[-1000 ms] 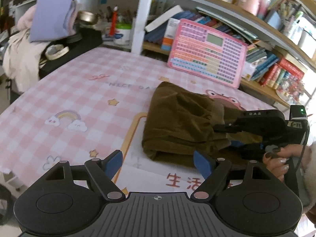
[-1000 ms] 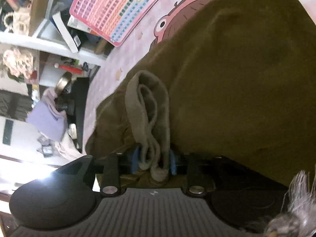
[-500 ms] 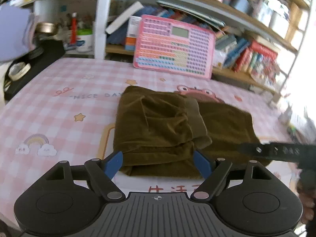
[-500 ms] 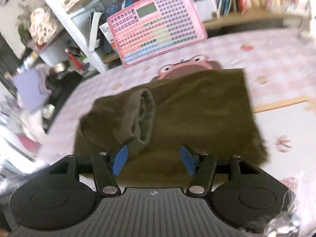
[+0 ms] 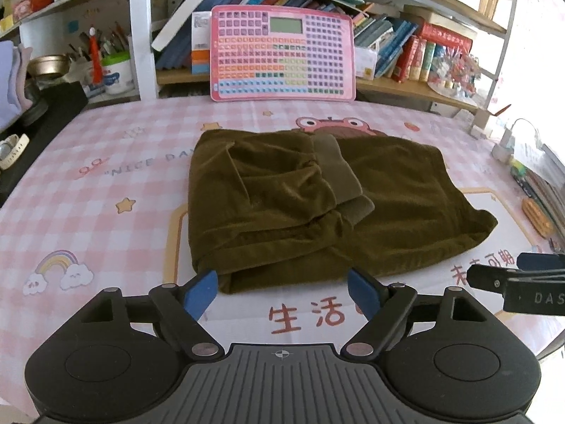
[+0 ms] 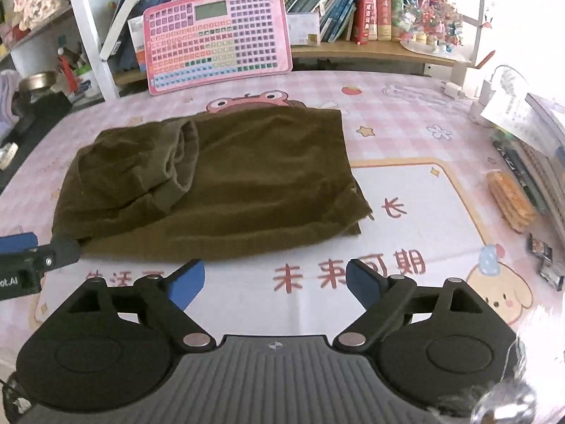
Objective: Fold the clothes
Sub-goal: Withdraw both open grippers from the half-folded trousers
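A folded olive-brown garment (image 5: 317, 205) lies flat in the middle of the surface (image 5: 106, 219), which wears a pink checked cloth printed with stars, a rainbow and red lettering. Its ribbed cuff (image 5: 339, 176) is turned back over the top layer, lying across the cloth near the fold, and the near hem runs just beyond both sets of fingers. The left gripper (image 5: 282, 291) hangs at the garment's near left corner with its blue fingers (image 5: 201, 291) spread wide and nothing between them; the left one sits just beside the hem, and I cannot tell if it brushes the fabric. The right gripper (image 6: 274, 281) is off the garment, over the bare cloth in front of it, and its fingers (image 6: 185, 282) have just been opening; they stand released and empty, apart from the hem. Each tool shows at the edge of the other's view, so they sit side by side along the near edge. Behind the garment a pink keyboard toy (image 5: 282, 53) leans upright against the bookshelf (image 5: 406, 84), with books packed in rows behind it and a frog drawing (image 6: 247, 100) peeping out past the far edge of the fabric.
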